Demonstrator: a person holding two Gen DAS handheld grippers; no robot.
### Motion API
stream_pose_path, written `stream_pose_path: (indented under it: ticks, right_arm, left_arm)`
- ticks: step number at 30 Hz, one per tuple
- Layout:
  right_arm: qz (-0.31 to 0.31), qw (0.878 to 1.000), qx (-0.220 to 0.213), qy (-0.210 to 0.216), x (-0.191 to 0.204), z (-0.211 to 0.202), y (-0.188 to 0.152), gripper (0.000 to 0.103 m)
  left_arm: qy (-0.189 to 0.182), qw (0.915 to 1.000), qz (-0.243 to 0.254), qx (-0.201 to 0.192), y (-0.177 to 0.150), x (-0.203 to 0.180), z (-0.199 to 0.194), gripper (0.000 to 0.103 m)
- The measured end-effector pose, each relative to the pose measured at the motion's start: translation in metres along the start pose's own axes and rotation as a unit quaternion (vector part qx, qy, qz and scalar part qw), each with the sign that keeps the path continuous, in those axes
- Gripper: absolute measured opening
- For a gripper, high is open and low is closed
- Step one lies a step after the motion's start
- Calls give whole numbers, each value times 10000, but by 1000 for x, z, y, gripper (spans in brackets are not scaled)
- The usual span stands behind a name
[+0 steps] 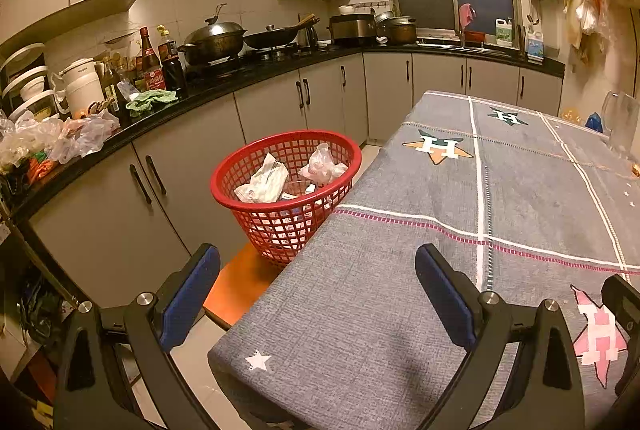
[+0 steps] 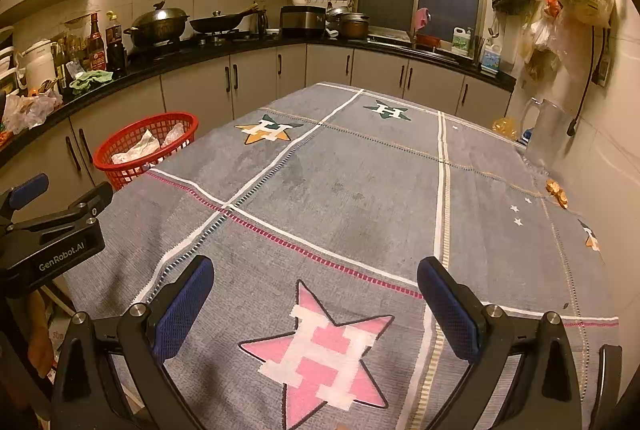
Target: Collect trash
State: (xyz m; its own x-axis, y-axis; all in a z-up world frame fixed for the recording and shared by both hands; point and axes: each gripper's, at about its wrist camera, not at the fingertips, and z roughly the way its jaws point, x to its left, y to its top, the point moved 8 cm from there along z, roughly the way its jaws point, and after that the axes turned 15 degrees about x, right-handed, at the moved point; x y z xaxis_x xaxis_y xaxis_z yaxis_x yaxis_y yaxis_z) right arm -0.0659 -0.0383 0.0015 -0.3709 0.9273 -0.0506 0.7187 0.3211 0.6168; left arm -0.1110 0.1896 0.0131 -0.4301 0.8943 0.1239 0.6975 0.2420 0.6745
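Both empty, the left gripper [image 1: 318, 294] and right gripper [image 2: 316, 294] gape wide above the table [image 2: 360, 190]; crumpled trash [image 1: 264, 182] fills the red basket [image 1: 248, 206] (beside the table's left edge).

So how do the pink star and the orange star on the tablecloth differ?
The pink star lies near the grippers; the orange star lies farther off, nearer the red basket. The pink star has a pink-and-white H, while the orange star has a dark green upper half. Both are H-marked star prints lying flat.
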Motion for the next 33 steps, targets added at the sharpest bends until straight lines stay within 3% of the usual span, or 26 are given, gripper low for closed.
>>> stream_pose_path:
  ticks: [33]
  right_arm:
    - [103,9999,91,4,-6,5,-5,103]
  left_arm:
    - [-67,9997,236,19,-7,-19,0,98]
